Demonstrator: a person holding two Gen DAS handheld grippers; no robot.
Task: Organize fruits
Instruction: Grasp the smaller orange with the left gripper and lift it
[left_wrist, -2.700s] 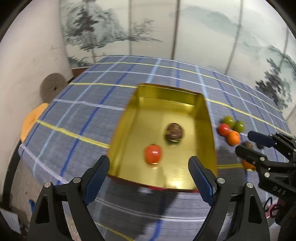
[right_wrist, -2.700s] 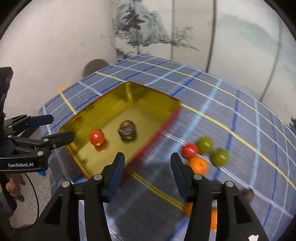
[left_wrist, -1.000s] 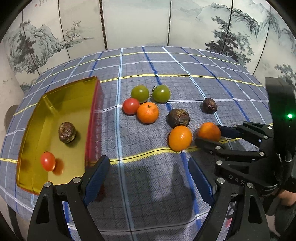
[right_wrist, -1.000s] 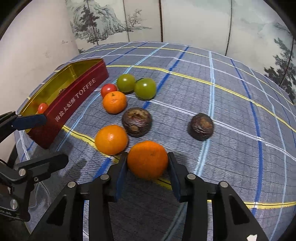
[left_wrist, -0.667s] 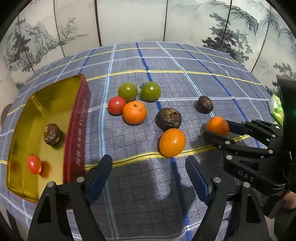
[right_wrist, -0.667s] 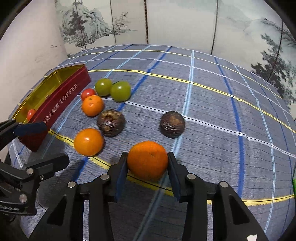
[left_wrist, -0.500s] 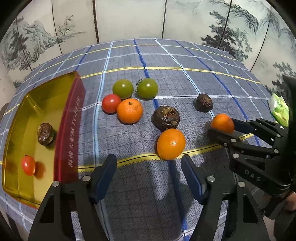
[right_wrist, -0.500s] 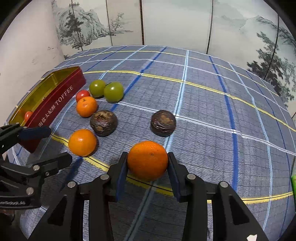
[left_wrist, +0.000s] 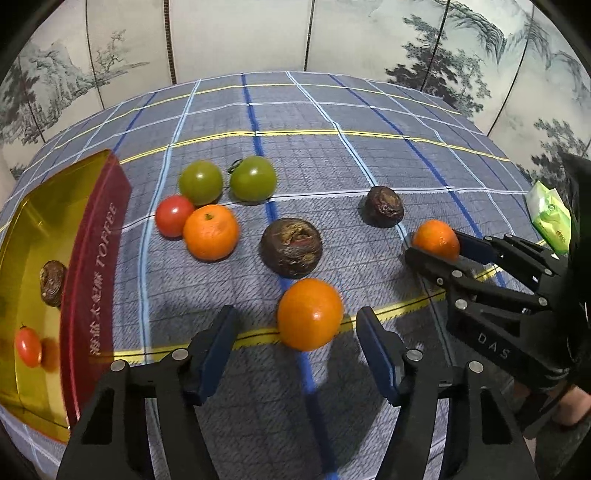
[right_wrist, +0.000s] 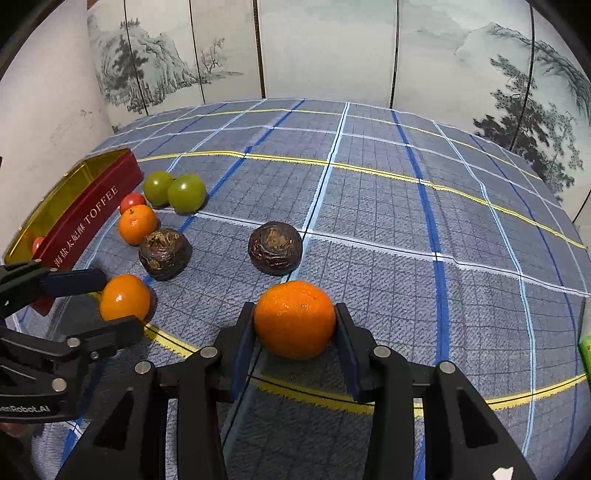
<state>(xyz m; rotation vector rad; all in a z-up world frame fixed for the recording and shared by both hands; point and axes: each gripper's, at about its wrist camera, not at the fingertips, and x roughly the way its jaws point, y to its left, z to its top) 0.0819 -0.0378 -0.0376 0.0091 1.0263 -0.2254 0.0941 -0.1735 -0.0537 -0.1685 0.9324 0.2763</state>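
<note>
My right gripper (right_wrist: 294, 332) is shut on an orange (right_wrist: 294, 318); it shows in the left wrist view (left_wrist: 436, 240) too. My left gripper (left_wrist: 295, 339) is open around a second orange (left_wrist: 309, 314) lying on the cloth, jaws apart from it; that orange shows in the right wrist view (right_wrist: 125, 297). A third orange (left_wrist: 210, 232), a red tomato (left_wrist: 173, 216), two green tomatoes (left_wrist: 201, 182) (left_wrist: 253, 178) and two dark wrinkled fruits (left_wrist: 291, 246) (left_wrist: 383, 206) lie loose. The gold toffee tin (left_wrist: 99, 258) at left holds a dark fruit (left_wrist: 52, 272) and a small tomato (left_wrist: 27, 346).
The table has a blue checked cloth (left_wrist: 295, 122). A green packet (left_wrist: 550, 218) lies at the right edge. A painted folding screen (right_wrist: 332, 48) stands behind the table, and a pale wall (right_wrist: 48, 92) is at the left.
My left gripper swung from over the tin to the loose fruit and came down around the near orange. My right gripper closed on its orange and has drawn it away from the group.
</note>
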